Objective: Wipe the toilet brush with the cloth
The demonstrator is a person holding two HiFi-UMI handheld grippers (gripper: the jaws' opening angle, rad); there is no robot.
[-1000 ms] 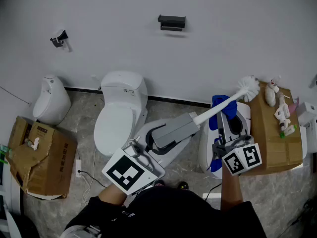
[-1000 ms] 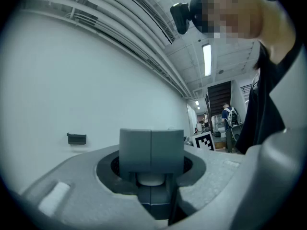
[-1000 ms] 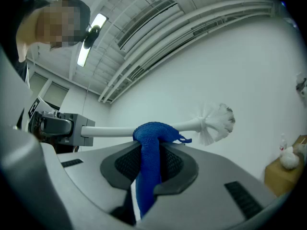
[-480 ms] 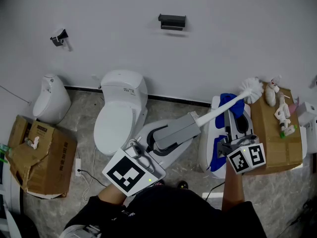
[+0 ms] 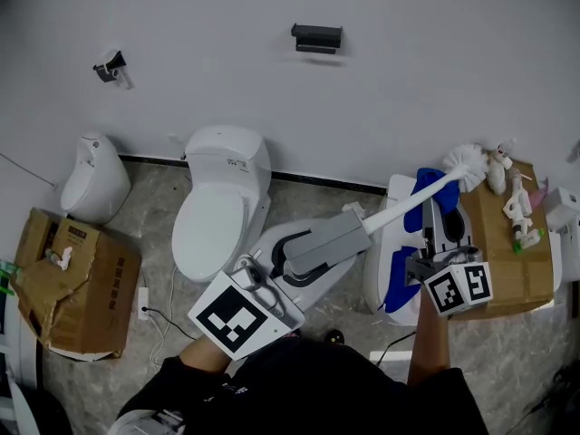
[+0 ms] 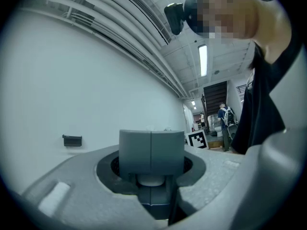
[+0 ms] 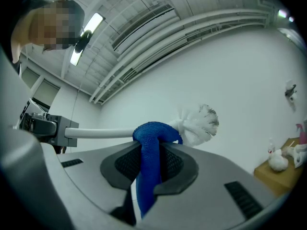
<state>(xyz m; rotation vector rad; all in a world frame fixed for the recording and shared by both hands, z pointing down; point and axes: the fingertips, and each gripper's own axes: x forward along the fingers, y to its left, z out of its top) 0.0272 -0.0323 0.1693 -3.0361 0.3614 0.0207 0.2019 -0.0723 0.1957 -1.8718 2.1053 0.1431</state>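
A: Why is the left gripper [image 5: 355, 225] clamped on the handle end of the toilet brush [image 5: 394, 210]?
B: Probably to steady it level, so the right gripper [image 7: 149, 163], pinching the blue cloth [image 7: 154, 131] looped over the shaft, can rub beside the bristles

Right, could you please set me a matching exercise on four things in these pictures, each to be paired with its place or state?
Things:
1. toilet brush
2. cloth
3. toilet
4. torn cardboard box

Descriptions:
A. blue, pinched in the right gripper, looped over a white handle
B. white, lid down, against the wall
C. handle end clamped in the left gripper, bristles pointing away
D. on the floor, far left of the head view

Pairs: 1-C, 2-A, 3-B, 4-D.
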